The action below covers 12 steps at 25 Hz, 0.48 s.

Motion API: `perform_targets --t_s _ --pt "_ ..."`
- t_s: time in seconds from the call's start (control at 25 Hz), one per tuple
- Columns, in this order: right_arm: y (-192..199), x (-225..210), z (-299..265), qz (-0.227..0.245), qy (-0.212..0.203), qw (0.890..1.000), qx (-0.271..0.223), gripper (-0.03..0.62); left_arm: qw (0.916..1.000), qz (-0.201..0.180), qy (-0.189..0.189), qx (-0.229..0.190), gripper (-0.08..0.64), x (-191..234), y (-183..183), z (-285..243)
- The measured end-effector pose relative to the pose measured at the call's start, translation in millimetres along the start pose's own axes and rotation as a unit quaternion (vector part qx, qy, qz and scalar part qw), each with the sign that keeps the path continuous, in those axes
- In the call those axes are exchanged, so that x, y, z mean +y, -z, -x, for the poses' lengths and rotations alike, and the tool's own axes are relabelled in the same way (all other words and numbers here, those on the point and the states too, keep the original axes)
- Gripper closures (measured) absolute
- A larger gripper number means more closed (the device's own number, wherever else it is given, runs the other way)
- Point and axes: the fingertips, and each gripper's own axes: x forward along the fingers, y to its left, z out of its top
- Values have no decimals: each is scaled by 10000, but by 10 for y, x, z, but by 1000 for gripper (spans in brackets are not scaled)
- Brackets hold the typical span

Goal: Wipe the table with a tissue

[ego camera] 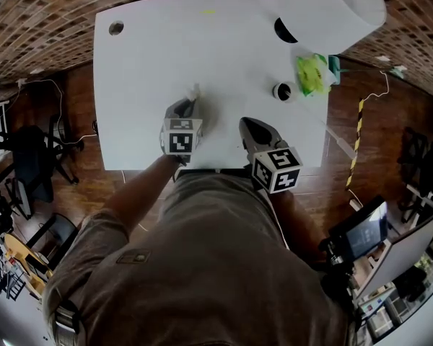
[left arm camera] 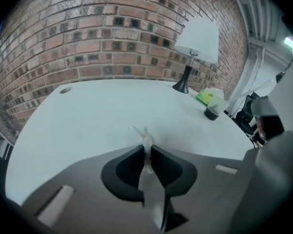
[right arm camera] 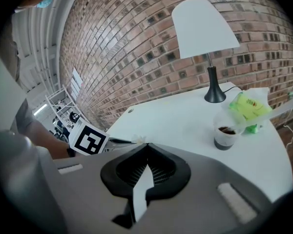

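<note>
A small crumpled white tissue (ego camera: 195,91) sticks out past the tips of my left gripper (ego camera: 190,101), which is shut on it just above the near middle of the white table (ego camera: 159,49). In the left gripper view the tissue (left arm camera: 145,139) is pinched between the closed jaws of the left gripper (left arm camera: 146,149) and a strip of it hangs back behind them. My right gripper (ego camera: 245,124) hovers over the table's near edge, a little to the right. Its jaws (right arm camera: 146,145) meet with nothing between them. From the right gripper view, the tissue (right arm camera: 138,139) shows to the left.
A white lamp (ego camera: 332,6) stands at the far right corner. Next to it are a green packet (ego camera: 312,73) and a clear cup with dark liquid (ego camera: 282,91). A cable hole (ego camera: 116,28) sits at the far left corner. Chairs and desks surround the table.
</note>
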Motion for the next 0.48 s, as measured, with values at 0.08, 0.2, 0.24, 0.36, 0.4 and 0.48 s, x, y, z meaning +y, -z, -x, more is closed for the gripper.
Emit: perform_targets --t_s 0.08,0.2,0.24,0.36,0.4,0.48 --pt "-5 -22 21 -3 24 10000 -4 581 9999 -69 130 16 514 -126 -5 -24" --pt "8 -58 54 -6 48 10000 13 581 9991 -217 369 56 514 -355 1 -50" --pt "10 -63 60 -18 53 10000 12 581 9987 -266 426 70 514 -423 11 -53" --pt "6 -52 53 -19 30 10000 10 581 9986 -280 434 90 514 -499 40 -44" --pt "-1 -40 44 -8 8 10000 10 581 9990 -222 381 92 514 -465 45 -36" --pt "-20 -4 16 28 -49 10000 13 581 9997 -53 211 86 514 -308 48 -12"
